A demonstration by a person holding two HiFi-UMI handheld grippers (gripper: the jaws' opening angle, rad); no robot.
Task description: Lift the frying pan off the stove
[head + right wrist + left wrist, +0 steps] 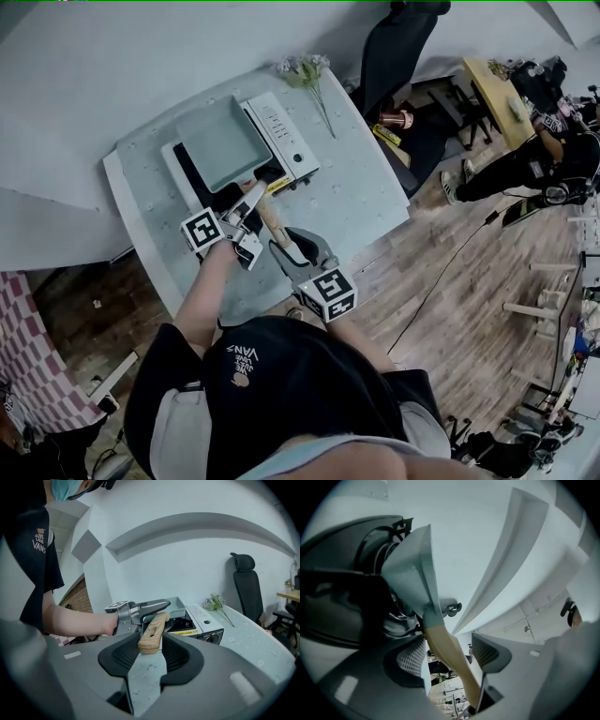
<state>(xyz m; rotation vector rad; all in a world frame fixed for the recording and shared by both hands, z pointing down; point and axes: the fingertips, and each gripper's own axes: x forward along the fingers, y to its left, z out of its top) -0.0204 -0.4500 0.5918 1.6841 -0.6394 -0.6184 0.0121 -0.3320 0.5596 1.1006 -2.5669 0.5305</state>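
sitting on stove [281, 131] (frying pan [223, 142])

Cool, even room light, soft shadows on the table [356, 202]. Both gripper views bulge hard, corners black. The left gripper [449, 654] sees dimly; its fingers [410, 660] loom soft, unfocused. The head view is sharp.

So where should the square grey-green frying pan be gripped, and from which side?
Grip the tan wooden handle, coming from the table's near edge. It juts clear of the white portable stove toward the person, slim enough for jaws to close across, while the grey-green frying pan body is wide and walled. The right gripper is closed on its free end.
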